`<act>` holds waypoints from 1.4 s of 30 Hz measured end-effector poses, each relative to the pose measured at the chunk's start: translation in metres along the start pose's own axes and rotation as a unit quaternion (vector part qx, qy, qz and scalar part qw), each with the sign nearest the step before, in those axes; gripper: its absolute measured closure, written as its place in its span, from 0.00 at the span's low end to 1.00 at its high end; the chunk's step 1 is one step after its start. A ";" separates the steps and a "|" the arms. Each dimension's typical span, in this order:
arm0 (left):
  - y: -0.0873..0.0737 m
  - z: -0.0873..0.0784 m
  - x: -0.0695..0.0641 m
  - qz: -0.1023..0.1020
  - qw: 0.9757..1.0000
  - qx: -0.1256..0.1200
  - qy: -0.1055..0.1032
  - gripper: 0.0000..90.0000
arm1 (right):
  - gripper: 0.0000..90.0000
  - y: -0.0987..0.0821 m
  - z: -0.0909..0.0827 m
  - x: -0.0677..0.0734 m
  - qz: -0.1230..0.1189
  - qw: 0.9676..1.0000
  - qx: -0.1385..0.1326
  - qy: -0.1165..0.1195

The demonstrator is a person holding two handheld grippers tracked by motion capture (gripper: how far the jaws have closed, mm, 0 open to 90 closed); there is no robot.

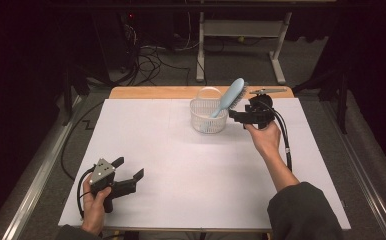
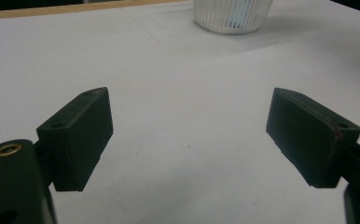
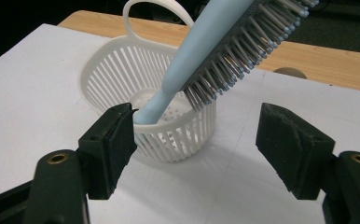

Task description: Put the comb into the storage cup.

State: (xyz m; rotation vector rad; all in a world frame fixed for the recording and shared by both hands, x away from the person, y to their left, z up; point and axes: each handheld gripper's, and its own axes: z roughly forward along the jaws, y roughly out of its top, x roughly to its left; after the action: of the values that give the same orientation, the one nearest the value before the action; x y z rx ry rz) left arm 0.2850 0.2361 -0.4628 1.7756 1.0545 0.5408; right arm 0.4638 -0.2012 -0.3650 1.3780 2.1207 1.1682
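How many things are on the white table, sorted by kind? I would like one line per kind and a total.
Basket: 1
Hairbrush: 1, standing handle-down in the basket
Hand-held tongs: 2, left and right, both open
Total: 4

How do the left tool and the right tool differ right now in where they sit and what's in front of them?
The left tool sits near the table's front left, far from the basket; the right tool sits right beside the basket. Bare white table lies between the left tool's jaws; the right tool's jaws frame the basket and the blue hairbrush leaning in it, without gripping either. Both are open and empty.
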 end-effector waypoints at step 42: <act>0.000 0.000 0.000 0.006 1.000 0.006 0.013 0.17 | 0.28 -0.023 -0.037 -0.003 -0.019 0.999 -0.039 0.003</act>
State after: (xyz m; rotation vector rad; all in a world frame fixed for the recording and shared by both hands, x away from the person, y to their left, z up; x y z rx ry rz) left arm 0.2854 0.2363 -0.4634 1.7910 1.0672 0.5669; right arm 0.4271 -0.2247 -0.3620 1.2957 2.0720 1.2284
